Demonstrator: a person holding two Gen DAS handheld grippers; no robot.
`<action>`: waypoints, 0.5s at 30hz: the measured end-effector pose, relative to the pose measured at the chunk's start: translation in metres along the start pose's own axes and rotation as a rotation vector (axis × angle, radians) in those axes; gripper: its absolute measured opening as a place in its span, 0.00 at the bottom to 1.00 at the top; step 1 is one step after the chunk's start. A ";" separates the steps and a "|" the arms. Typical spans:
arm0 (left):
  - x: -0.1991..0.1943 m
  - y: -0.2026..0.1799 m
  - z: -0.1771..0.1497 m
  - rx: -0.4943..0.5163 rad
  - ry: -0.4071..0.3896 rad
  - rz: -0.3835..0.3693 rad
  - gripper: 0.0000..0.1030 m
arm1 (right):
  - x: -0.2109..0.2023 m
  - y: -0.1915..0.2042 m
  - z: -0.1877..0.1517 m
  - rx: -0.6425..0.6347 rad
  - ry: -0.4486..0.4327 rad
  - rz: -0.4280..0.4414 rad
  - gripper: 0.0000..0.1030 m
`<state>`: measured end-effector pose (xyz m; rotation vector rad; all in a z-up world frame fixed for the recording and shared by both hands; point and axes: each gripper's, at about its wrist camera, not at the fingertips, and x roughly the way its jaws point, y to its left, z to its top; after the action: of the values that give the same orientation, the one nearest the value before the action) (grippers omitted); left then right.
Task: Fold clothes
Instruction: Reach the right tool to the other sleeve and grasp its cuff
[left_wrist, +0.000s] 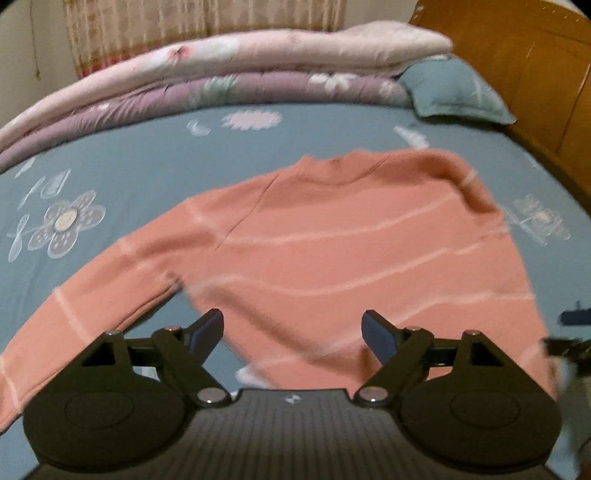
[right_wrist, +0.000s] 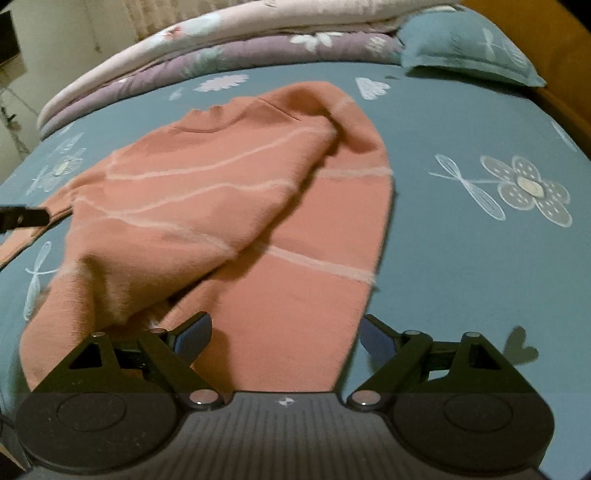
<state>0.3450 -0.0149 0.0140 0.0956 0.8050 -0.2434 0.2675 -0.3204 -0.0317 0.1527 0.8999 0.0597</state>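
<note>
Both jaws wide and empty, the left gripper (left_wrist: 293, 332) and right gripper (right_wrist: 284, 334) hover over a half-folded salmon striped sweater (right_wrist: 229, 206); the outstretched sleeve (left_wrist: 92, 291) should fold inward next, flat and square.

left claw (left_wrist: 293, 334) jaws spread wide, empty, right claw (right_wrist: 285, 338) likewise, both angled downward

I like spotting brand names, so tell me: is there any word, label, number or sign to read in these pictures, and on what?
No readable text anywhere.
Left tool: a small white emblem on its body, no letters.
Right tool: the same small emblem, no letters.
Pink sweater: only pale stripes, no label showing.
Bedsheet: printed flowers and dragonflies, no words.
</note>
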 end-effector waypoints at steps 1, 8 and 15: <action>-0.003 -0.006 0.002 0.009 -0.006 -0.010 0.80 | -0.002 0.000 0.002 0.005 -0.005 0.012 0.88; -0.005 -0.037 0.007 0.071 -0.012 -0.051 0.82 | 0.003 0.021 0.018 -0.044 -0.016 0.075 0.92; 0.000 -0.035 0.000 0.065 0.014 -0.032 0.82 | 0.023 0.029 0.004 -0.141 0.057 -0.141 0.92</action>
<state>0.3360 -0.0486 0.0139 0.1456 0.8133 -0.2998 0.2851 -0.2892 -0.0424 -0.0440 0.9578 -0.0035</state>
